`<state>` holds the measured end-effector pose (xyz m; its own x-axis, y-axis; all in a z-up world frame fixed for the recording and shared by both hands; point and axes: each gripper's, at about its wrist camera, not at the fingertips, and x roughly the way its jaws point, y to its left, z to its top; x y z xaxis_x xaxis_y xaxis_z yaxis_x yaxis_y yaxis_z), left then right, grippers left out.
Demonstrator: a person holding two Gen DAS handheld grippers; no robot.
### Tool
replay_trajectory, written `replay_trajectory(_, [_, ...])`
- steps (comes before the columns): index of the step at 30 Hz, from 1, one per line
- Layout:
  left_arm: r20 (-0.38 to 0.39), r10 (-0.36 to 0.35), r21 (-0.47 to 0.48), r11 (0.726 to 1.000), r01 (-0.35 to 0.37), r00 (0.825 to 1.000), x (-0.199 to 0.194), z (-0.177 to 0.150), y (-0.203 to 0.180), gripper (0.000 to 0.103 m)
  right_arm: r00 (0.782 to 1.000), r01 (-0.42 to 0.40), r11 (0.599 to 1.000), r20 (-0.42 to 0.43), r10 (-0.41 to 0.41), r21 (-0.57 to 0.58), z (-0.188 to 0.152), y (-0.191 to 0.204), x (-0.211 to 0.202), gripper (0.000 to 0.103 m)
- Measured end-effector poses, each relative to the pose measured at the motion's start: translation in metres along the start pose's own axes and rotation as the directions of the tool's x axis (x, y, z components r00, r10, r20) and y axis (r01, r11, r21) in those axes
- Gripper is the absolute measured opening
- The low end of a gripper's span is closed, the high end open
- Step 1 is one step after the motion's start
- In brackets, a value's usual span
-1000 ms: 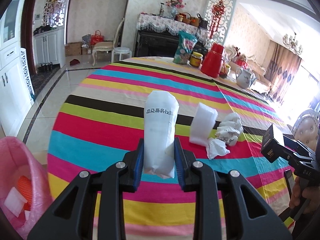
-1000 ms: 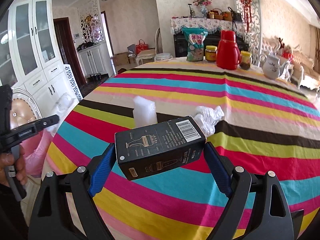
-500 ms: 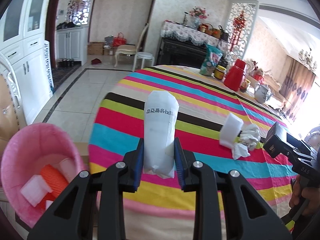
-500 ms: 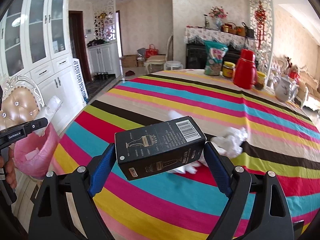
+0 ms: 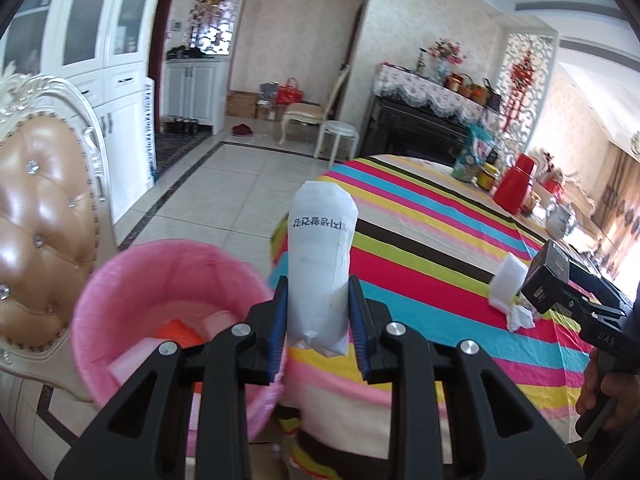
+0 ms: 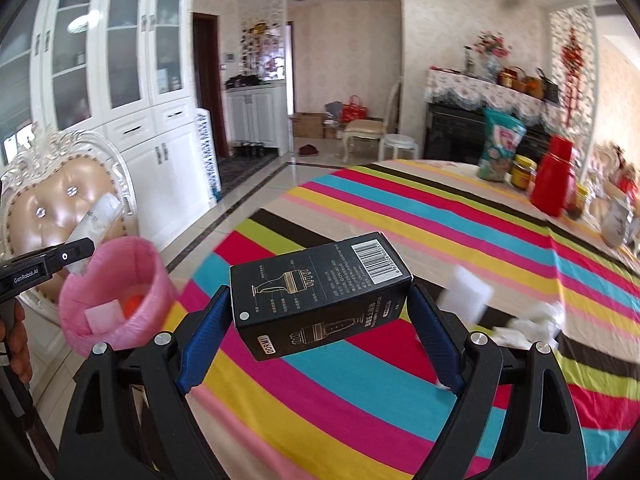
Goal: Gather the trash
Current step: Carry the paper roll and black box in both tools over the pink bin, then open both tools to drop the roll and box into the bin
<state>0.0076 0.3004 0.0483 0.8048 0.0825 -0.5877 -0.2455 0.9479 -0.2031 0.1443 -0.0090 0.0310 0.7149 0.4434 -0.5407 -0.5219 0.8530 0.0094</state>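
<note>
My left gripper is shut on a white paper packet with black print, held upright just right of a pink-lined trash bin that holds orange and white scraps. My right gripper is shut on a black cardboard box with a barcode, held over the striped tablecloth. The bin also shows in the right wrist view, to the left of the table's edge. A white foam block and crumpled white paper lie on the table.
A padded white chair stands behind the bin. A red jug, a jar, a snack bag and a teapot stand at the table's far side. White cabinets line the left wall.
Both grippers have swung left toward the pink bin, each with its item in hold. The bin is now close beside the left gripper.
</note>
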Motion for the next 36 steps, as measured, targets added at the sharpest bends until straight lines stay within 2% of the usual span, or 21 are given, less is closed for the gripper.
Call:
replay_trajectory(7, [0.021, 0.069, -0.047, 0.997, -0.068, 0.997, -0.024, 0.001, 0.045, 0.028, 0.995, -0.101, 0.993, 0.001, 0.101, -0.061, 0.020, 0.062, 0.018, 0.082])
replay_trajectory(16, [0.029, 0.125, -0.112, 0.986, -0.121, 0.992, -0.042, 0.004, 0.094, 0.028, 0.976, -0.216, 0.968, -0.007, 0.217, -0.127, 0.038, 0.143, 0.041, 0.082])
replay_trajectory(23, [0.020, 0.142, -0.171, 0.976, -0.136, 0.990, -0.040, 0.006, 0.123, 0.030, 0.966, -0.259, 0.946, -0.042, 0.255, -0.193, 0.039, 0.196, 0.066, 0.082])
replay_trajectory(31, [0.008, 0.163, -0.200, 0.967, -0.158, 0.987, -0.033, 0.011, 0.148, 0.032, 0.952, -0.307, 0.928, -0.083, 0.296, -0.212, 0.037, 0.231, 0.092, 0.083])
replay_trajectory(36, [0.003, 0.154, -0.225, 0.963, -0.149, 0.988, -0.027, 0.012, 0.157, 0.042, 0.941, -0.336, 0.913, -0.110, 0.319, -0.229, 0.036, 0.248, 0.104, 0.085])
